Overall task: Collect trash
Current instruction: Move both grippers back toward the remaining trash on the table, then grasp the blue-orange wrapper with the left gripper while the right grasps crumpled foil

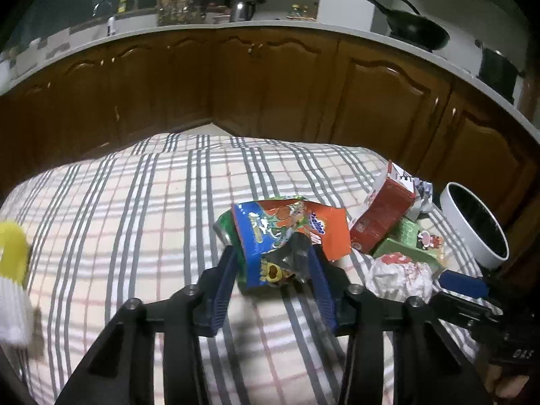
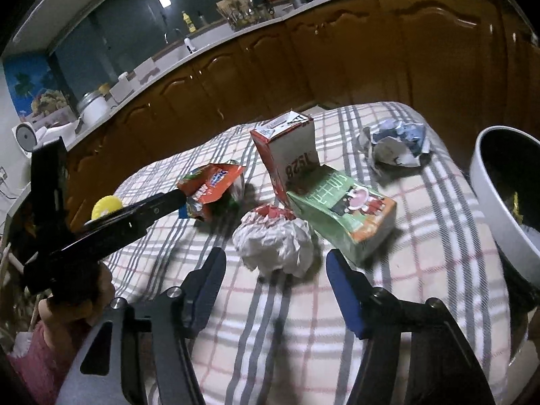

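My left gripper (image 1: 271, 253) is shut on a crumpled orange and blue snack wrapper (image 1: 283, 233), which also shows in the right wrist view (image 2: 212, 187) with the left gripper (image 2: 184, 199) on it. My right gripper (image 2: 275, 258) is open, its fingers on either side of a crumpled white paper ball (image 2: 273, 244) without touching it. The ball also shows in the left wrist view (image 1: 400, 275). A red carton (image 2: 288, 155) leans on a green carton (image 2: 344, 209). A white trash bin (image 2: 506, 202) stands at the right.
A crumpled blue and white paper (image 2: 395, 145) lies at the far right of the checked tablecloth (image 2: 303, 320). A yellow object (image 2: 106, 206) sits at the left. Brown kitchen cabinets (image 1: 270, 84) stand beyond the table.
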